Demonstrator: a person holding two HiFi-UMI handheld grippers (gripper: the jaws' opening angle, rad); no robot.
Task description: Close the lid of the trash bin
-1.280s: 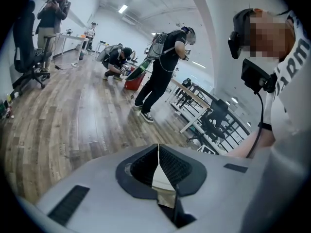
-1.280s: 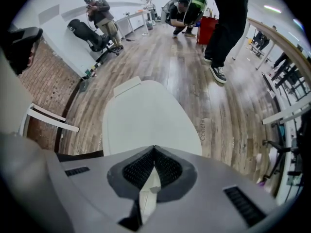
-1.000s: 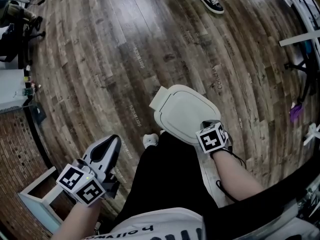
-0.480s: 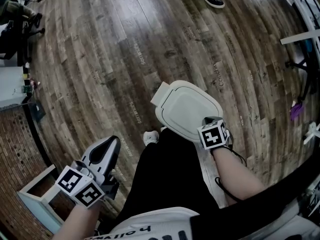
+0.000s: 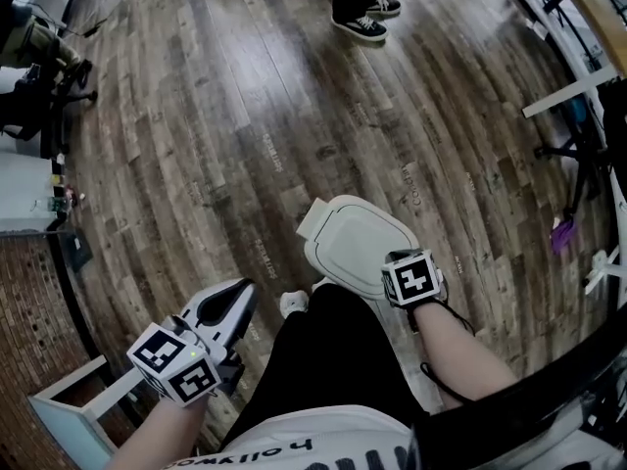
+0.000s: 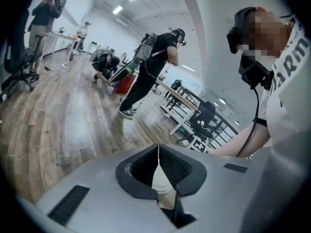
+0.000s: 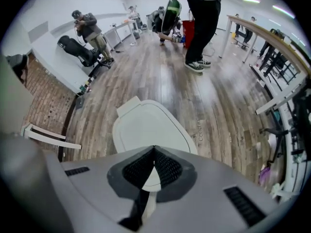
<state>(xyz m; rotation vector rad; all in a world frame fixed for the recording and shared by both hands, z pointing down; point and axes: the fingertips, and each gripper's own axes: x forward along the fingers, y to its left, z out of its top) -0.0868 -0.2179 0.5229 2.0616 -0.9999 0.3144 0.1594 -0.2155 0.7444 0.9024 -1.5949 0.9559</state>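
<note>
The trash bin's white lid (image 5: 355, 241) lies flat and closed on the bin, on the wooden floor in front of my legs. It fills the middle of the right gripper view as the lid (image 7: 144, 128), just beyond the jaws. My right gripper (image 5: 397, 260) hovers at the lid's near right edge, shut with nothing between its jaws; whether it touches the lid I cannot tell. Its tips (image 7: 154, 148) meet in a point. My left gripper (image 5: 241, 292) is off to the lower left, away from the bin, also shut and empty, with its tips (image 6: 158, 146) together.
A person in black trousers and sneakers (image 5: 364, 23) stands further off on the floor. A white frame (image 5: 71, 399) sits at the lower left by a brick wall (image 5: 27, 302). Desk legs (image 5: 573, 78) and cables stand at the right. More people work in the background (image 6: 104, 64).
The head view has tilted up, so the standing person's shoes show more. My left gripper has lifted slightly right. The right gripper stays at the lid's near edge.
</note>
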